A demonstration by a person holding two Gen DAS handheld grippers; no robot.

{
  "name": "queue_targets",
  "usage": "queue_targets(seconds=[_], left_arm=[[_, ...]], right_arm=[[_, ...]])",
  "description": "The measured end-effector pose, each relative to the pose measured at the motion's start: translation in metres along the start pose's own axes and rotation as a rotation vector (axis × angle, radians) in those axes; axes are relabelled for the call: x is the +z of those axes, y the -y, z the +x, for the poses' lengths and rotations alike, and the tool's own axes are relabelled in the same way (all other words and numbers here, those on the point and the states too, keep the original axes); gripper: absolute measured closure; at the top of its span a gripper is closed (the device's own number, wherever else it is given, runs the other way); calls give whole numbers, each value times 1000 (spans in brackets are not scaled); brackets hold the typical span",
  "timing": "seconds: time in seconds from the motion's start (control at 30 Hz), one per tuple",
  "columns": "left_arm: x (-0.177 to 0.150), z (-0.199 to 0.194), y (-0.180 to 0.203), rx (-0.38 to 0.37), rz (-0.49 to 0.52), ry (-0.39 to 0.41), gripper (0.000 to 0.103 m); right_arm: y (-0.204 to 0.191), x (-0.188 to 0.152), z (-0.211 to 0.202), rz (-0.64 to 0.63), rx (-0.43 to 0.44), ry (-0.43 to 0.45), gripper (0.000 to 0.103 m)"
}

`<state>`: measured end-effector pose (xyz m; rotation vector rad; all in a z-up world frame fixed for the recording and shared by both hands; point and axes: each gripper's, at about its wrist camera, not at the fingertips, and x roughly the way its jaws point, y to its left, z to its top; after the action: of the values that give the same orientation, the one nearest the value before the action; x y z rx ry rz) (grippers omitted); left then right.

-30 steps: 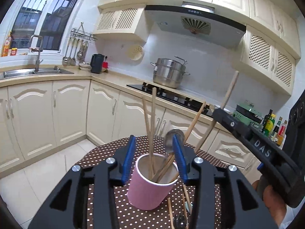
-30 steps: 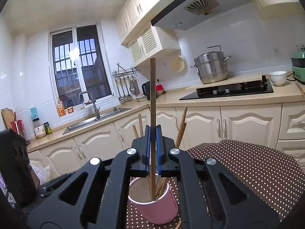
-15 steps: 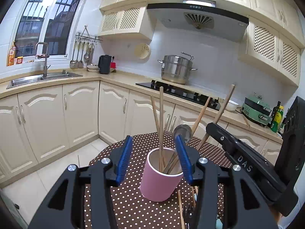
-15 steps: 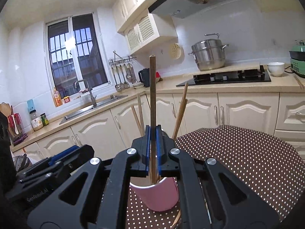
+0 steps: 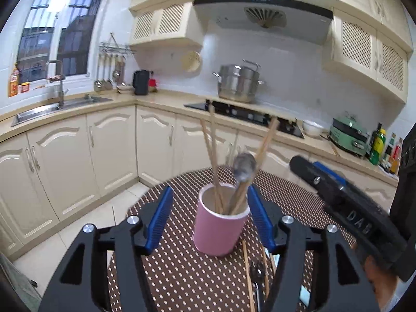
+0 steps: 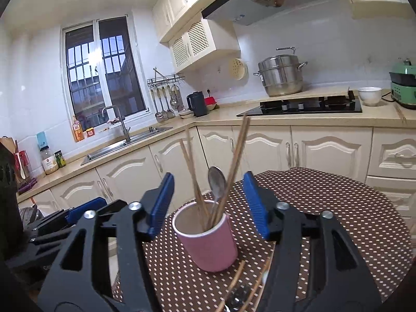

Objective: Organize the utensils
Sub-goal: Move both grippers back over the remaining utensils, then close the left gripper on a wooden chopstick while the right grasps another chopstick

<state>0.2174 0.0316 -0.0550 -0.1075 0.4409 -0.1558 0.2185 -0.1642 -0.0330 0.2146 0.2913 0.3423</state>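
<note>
Chopsticks (image 6: 235, 161) are seen standing in the pink cup (image 6: 208, 241) together with a metal spoon (image 6: 216, 182), the cup resting upright on the dotted table (image 6: 338, 208). The right gripper (image 6: 208, 205) is found with its jaws just opened about halfway and nothing between the pads; the cup sits beyond them, untouched. The left gripper (image 5: 209, 221) is likewise spread, its jaws also having just been opening, with the cup between the blue pads but clear of both.

More chopsticks (image 6: 234, 283) and what appears to be a second spoon are noted lying on the table just in front of the cup. It is judged that the next piece is to be taken from there. A grip near the middle of one stick is advised, with the cup steadied so that it is not tipped.

Loose pieces are partly hidden behind the gripper frames in both views, so their number cannot be established. The spoon is blurred in the left view.
</note>
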Motion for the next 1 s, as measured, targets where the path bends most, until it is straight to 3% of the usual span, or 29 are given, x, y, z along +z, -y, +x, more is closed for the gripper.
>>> queue_targets(seconds=[0.07,0.2,0.3,0.5,0.63,1.0], left_arm=[[-4,4,5,-28,8,-49,44],[-22,26,18,-90,47,-247,44],[-43,50,25,-101,67,-422,44],[-83,82,31,-101,82,-637,44],[-98,92,37,-93,98,-692,55],[-111,108,49,-33,148,-721,56]], right_arm=[[7,-2,-7,-3,-16,-8,43],[27,-11,-18,3,-51,-63,42],[40,-19,-24,19,-70,-106,41],[65,-42,-30,55,-94,-209,40],[78,-55,-31,84,-96,-248,40],[92,-69,-28,120,-91,-301,40]])
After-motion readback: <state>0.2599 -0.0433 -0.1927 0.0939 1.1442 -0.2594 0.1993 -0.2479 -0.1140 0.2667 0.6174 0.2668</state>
